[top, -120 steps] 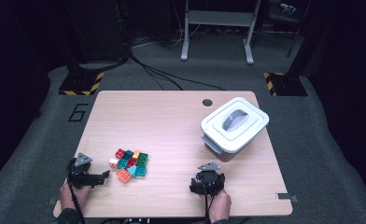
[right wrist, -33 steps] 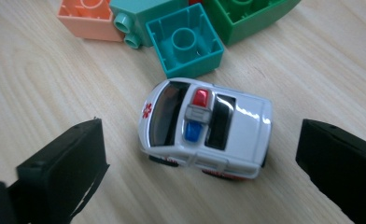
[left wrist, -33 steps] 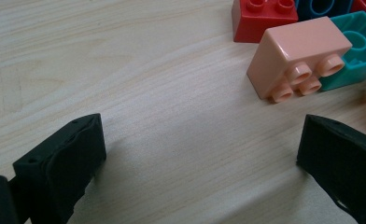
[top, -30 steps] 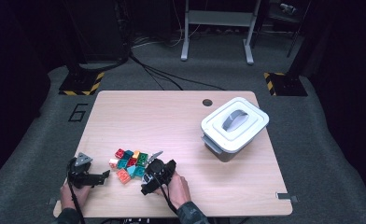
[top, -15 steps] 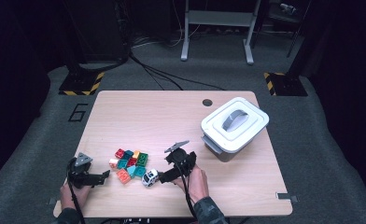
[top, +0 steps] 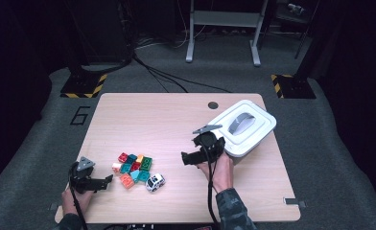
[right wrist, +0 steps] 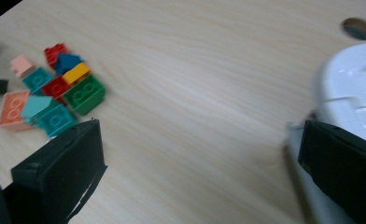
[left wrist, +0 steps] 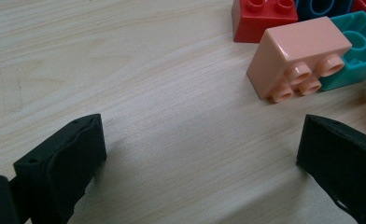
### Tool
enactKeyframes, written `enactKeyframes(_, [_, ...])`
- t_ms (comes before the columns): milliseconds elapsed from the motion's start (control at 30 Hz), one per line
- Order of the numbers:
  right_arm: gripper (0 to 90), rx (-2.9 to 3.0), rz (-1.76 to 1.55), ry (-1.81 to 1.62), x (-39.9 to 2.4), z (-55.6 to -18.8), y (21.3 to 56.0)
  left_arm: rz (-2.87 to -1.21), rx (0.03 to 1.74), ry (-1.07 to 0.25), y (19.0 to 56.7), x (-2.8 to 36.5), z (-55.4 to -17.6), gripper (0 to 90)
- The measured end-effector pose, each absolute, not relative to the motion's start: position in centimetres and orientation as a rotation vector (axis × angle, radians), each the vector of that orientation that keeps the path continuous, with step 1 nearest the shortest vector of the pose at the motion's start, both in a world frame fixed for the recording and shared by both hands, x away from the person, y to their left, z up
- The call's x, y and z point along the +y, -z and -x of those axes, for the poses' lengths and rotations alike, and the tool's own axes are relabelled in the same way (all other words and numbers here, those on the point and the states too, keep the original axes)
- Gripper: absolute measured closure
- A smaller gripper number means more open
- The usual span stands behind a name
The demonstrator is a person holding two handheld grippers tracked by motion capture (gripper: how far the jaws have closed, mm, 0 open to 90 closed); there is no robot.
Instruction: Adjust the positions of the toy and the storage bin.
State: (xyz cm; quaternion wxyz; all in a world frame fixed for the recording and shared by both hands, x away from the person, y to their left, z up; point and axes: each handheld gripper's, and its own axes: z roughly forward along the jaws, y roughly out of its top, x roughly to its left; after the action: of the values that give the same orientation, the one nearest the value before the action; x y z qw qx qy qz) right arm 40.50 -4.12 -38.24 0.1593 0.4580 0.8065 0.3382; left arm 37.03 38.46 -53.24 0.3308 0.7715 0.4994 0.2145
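While the left tool [top: 91,181] rests on the bench [top: 176,120] at the near left corner, its jaws stand wide apart with nothing between them. Left gripper view: bare wood between the jaws, a peach brick [left wrist: 299,63] lying on its side just past the right jaw, a red brick [left wrist: 261,18] and a teal brick [left wrist: 358,51] behind it, teal one touching the peach.

Right tool [top: 201,148] is held above the bench right of centre, just left of the white lidded box [top: 243,128], jaws spread wide, holding nothing. Right gripper view: its right jaw sits close against the box's near edge; cannot tell if touching.

Brick pile [top: 132,167] lies near left of centre, just right of the left tool: red, teal, green, yellow, blue, peach pieces bunched together, mostly touching. Toy car [top: 155,182], white with dark windows, sits on the bench at the pile's near right edge, well apart from the right tool.

Box is at the right edge of the bench, lid on, grey handle [top: 241,122] on top. Cable hole [top: 213,105] is far of the box.
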Motion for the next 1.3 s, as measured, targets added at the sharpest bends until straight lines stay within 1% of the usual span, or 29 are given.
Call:
enactKeyframes(200, [2.4, 2.096, -1.394, -0.966, -7.7, -41.3, 36.1, -2.029, 1.306, -0.547, 53.1, 38.5, -37.0, 1.0])
enactKeyframes(433, [3.2, 1.975, -1.515, -0.896, -11.4, -43.1, 36.2, -2.019, 1.305, -0.559, 53.2, 38.5, -37.0, 1.0])
enactKeyframes(533, [5.6, 1.945, -1.56, -0.854, -12.3, -44.1, 36.7, -2.016, 1.304, -0.561, 53.3, 38.5, -37.1, 1.0])
enactKeyframes(633, [10.8, 1.901, -1.59, -0.812, -12.9, -45.1, 37.1, -2.014, 1.303, -0.565, 53.3, 38.4, -37.0, 1.0])
enactKeyframes(867, [15.9, 1.843, -1.593, -0.75, -13.1, -47.0, 37.5, -2.017, 1.304, -0.565, 53.3, 38.5, -37.0, 1.0])
enactKeyframes(1033, [26.0, 1.815, -1.615, -0.719, -13.4, -48.2, 37.6, -2.016, 1.304, -0.564, 53.3, 38.5, -37.0, 1.0])
enactKeyframes(1133, [36.0, 1.806, -1.624, -0.704, -13.6, -48.4, 37.8, -2.03, 1.299, -0.564, 53.2, 38.5, -37.0, 1.0])
enactKeyframes(1300, [44.7, 1.836, -1.612, -0.742, -14.0, -48.2, 38.0, -2.018, 1.302, -0.564, 53.3, 38.5, -37.0, 1.0])
